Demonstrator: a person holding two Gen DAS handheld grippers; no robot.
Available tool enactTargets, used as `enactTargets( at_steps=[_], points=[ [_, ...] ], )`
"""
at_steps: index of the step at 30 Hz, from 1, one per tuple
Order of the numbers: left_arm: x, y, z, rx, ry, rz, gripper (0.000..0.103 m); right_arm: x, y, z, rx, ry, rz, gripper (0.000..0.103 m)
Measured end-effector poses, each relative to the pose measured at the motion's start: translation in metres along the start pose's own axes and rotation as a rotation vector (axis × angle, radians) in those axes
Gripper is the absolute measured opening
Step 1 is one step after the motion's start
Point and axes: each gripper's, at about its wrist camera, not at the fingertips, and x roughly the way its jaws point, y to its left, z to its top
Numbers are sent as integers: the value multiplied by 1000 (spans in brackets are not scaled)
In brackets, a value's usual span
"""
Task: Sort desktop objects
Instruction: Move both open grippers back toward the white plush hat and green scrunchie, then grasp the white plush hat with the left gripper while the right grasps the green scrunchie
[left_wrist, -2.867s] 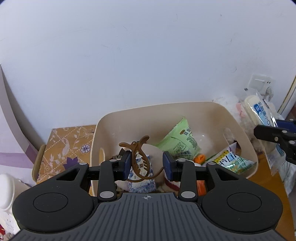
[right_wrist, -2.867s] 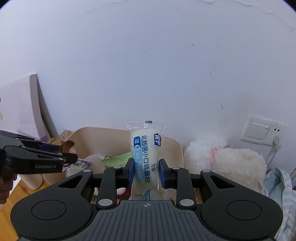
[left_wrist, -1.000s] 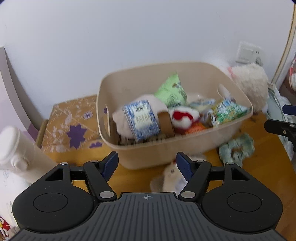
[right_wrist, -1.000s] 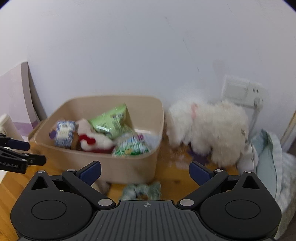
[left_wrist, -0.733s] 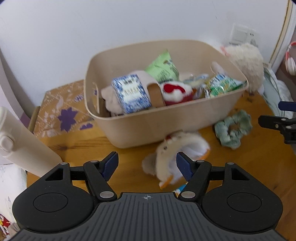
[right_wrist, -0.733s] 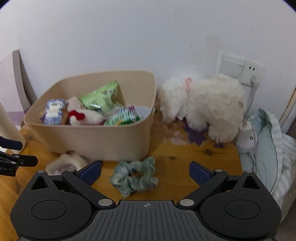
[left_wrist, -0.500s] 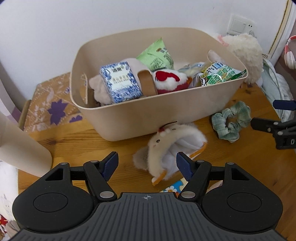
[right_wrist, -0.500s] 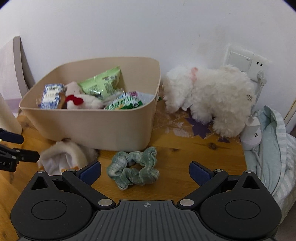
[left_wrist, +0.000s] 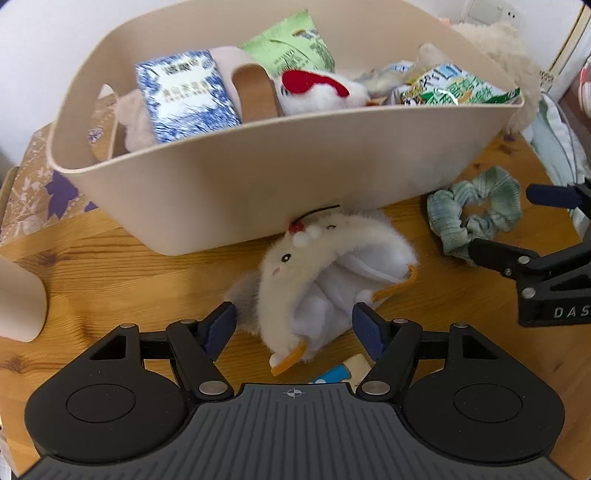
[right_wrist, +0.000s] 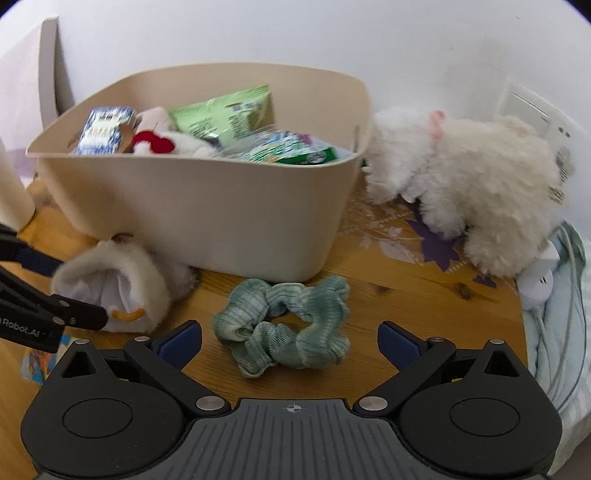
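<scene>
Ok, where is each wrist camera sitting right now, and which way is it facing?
Left wrist: behind the open left gripper, angled down at the plush slipper before the beige bin; the right gripper enters from the right.
Right wrist: behind the open right gripper, angled down at the green scrunchie; the left gripper enters from the left.
Shared: bin, slipper, scrunchie, wooden table.

We see a home, likely a bedroom corner. A fluffy white plush toy (right_wrist: 476, 184) lies on a wooden desk (right_wrist: 406, 295) beside a wall socket (right_wrist: 532, 107) and bedding (right_wrist: 554, 314).
</scene>
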Motion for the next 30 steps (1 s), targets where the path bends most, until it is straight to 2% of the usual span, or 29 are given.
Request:
enactTargets(
  at_steps=[8,14,17,20,25,27,30],
  points=[
    [15,-3,7,-10,-4,-3,75,16,14,4,-89,11,15,102],
    [19,-6,8,-1,-15,-14,77,26,15,2,-104,43,27,86],
    [20,-9,9,10,-22,-6,76,25,11,0,-85,41,32,82],
    [19,-12,7,37,-40,-13,65,24,8,-1,-81,38,35,74],
    [15,-21,7,79,-44,-52,31,21,6,-1,-66,43,65,49],
    [14,-24,5,88,-39,-68,24,20,7,-1,-67,47,75,40],
    [12,-28,2,110,-32,-80,21,17,8,-2,-60,53,91,31]
  ],
)
